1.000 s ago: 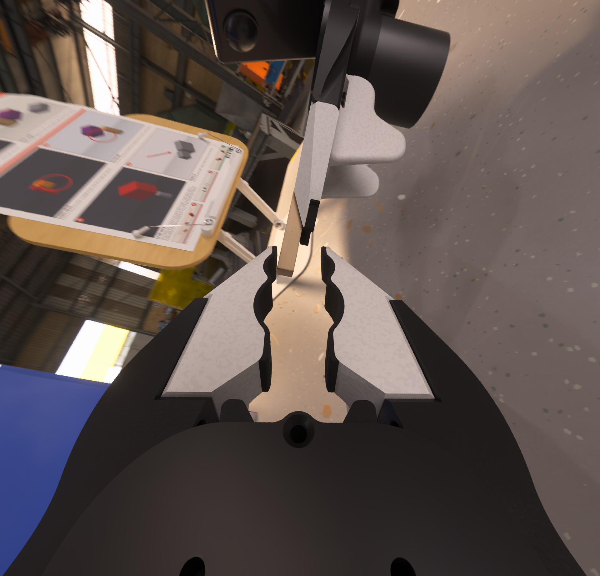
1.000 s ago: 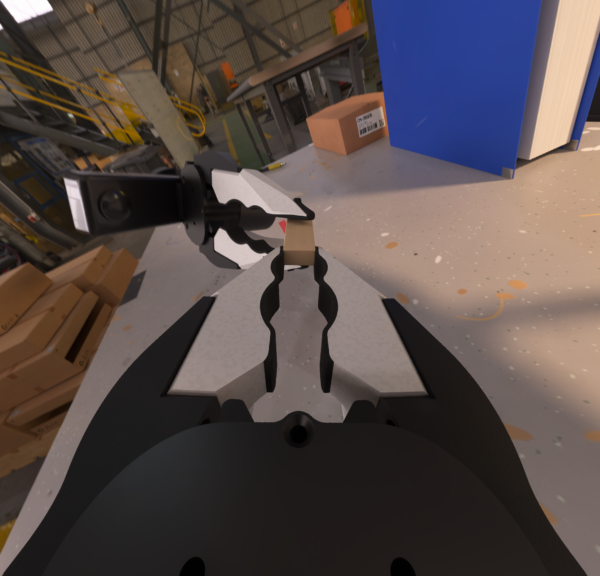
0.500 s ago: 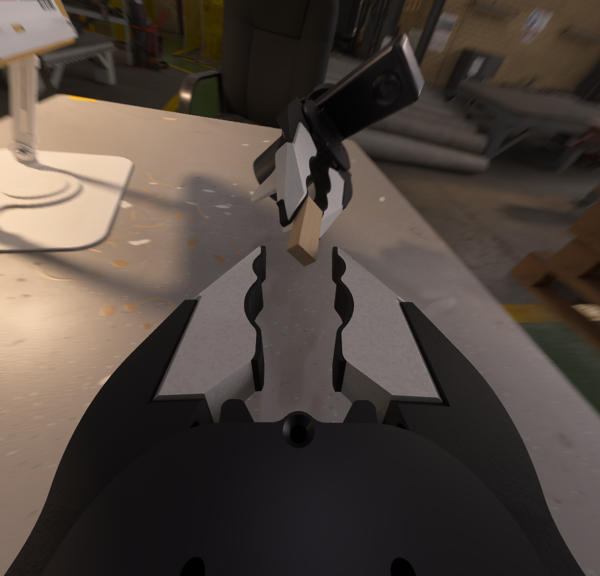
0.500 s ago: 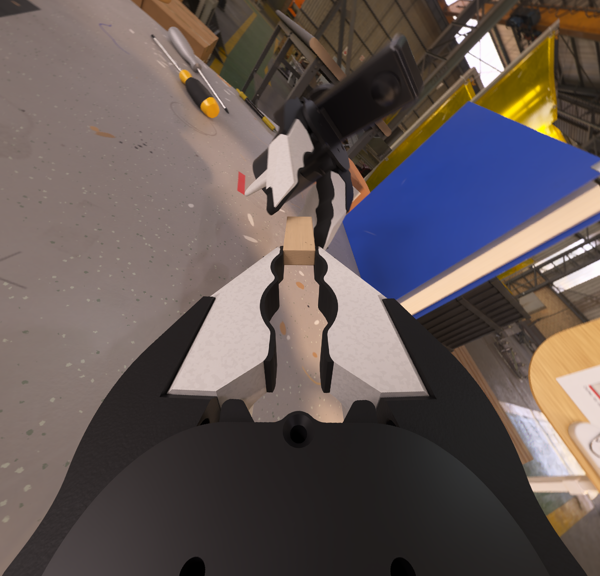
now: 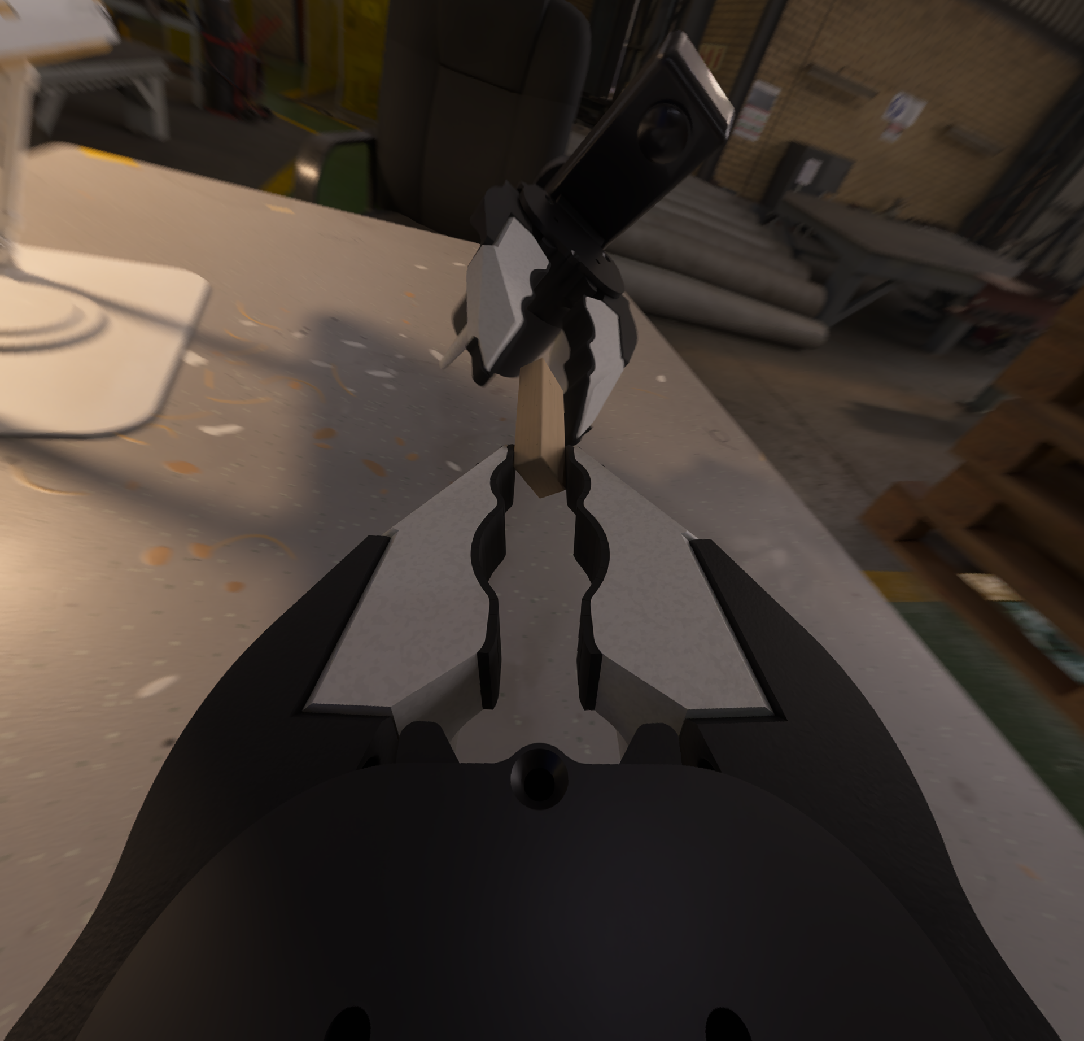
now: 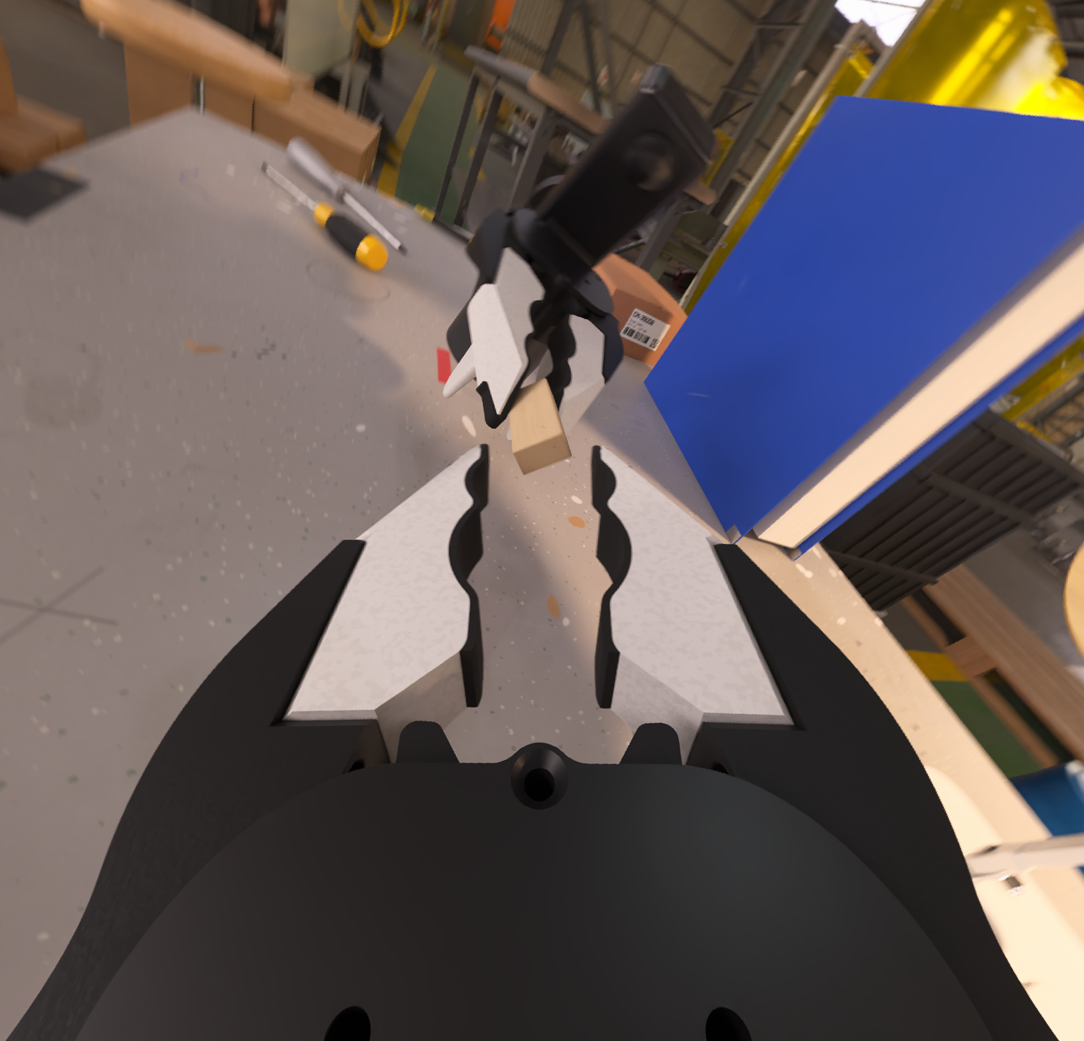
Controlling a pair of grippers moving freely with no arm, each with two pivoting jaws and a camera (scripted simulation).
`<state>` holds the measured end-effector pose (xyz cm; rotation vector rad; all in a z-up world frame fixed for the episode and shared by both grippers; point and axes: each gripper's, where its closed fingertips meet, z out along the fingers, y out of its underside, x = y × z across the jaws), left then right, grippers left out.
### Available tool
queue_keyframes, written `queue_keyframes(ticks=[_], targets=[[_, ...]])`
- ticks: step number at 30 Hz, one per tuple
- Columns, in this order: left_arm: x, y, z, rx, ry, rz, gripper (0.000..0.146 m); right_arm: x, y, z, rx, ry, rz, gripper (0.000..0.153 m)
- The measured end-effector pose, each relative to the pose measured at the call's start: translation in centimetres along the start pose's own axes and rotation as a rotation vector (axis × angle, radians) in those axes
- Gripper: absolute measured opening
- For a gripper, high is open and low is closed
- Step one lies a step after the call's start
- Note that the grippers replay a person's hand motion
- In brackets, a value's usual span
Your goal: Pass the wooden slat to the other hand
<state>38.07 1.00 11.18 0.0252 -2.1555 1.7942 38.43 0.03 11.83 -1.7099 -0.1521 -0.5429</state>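
Note:
The wooden slat (image 5: pixel 542 420) is a short pale stick held in the air above the table (image 5: pixel 176 543). My left gripper (image 5: pixel 538 455) is shut on its near end at the fingertips. The right gripper (image 5: pixel 537 402) faces me just beyond, its fingers spread on either side of the slat's far part. In the right wrist view my right gripper (image 6: pixel 537 452) is open, and the slat's end (image 6: pixel 537 435) hangs just ahead of its tips without touching them. The left gripper (image 6: pixel 531 408) grips the slat there.
A white stand base (image 5: pixel 76 338) sits at the table's left and a dark chair (image 5: pixel 469 85) stands behind the far edge. Two screwdrivers (image 6: pixel 352 238) lie on the table, with a blue panel (image 6: pixel 850 308) and an orange box (image 6: pixel 639 303) to the right.
My left gripper has closed on the slat's free end. My right gripper, shut on the slat half a second ago, has opened and let go. Both views have swung.

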Motion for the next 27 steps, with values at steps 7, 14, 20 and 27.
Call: queue_keyframes(ticks=[7, 14, 20, 27], targets=[[-0.4, -1.6, -0.9, 0.076, -0.135, 0.2, 0.016, 1.1, 0.7, -0.2, 0.088, 0.022, 0.499, 0.043], [-0.1, -1.8, -0.6, 0.12, -0.1, 0.167, 0.016, 0.4, -0.2, 0.8, 0.145, 0.047, 0.46, 0.038], [0.2, -1.6, -0.3, 0.121, -0.08, 0.153, 0.016, 0.2, -0.4, 0.6, 0.169, 0.023, 0.444, 0.02], [-0.6, -0.9, -0.4, 0.069, -0.138, 0.188, 0.016, 0.0, 0.1, 0.4, 0.156, -0.048, 0.506, 0.004]])
